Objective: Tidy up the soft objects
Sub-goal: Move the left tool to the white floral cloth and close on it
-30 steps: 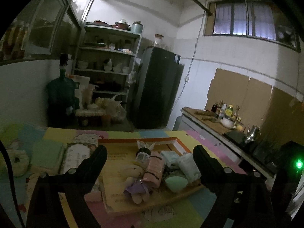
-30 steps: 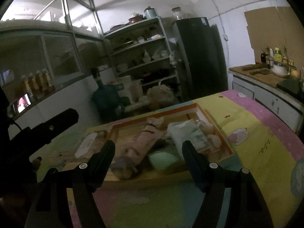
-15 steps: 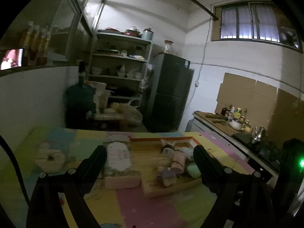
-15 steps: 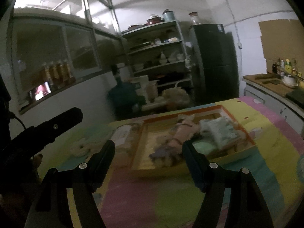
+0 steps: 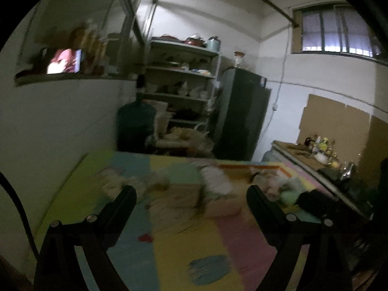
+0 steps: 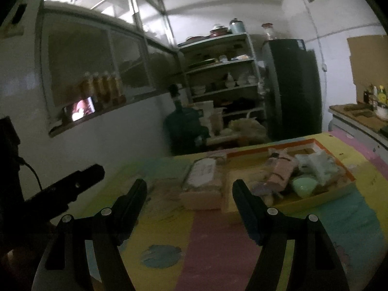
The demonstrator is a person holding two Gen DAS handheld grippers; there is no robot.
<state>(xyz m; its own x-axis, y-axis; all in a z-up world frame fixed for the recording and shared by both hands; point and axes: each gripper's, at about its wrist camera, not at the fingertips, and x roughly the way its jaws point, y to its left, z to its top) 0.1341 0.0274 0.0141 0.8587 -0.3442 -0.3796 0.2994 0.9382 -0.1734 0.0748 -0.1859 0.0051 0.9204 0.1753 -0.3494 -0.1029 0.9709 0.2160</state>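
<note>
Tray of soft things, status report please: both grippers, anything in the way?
Left gripper open, empty. Right gripper open, empty. Tray loaded, untouched. Tissue pack beside tray, nothing blocking.

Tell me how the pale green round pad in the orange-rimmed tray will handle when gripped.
The green pad looks rounded and puffy, so it probably squashes between pads. It likely weighs little. Resting against neighbours in the tray, it may drag them along.
</note>
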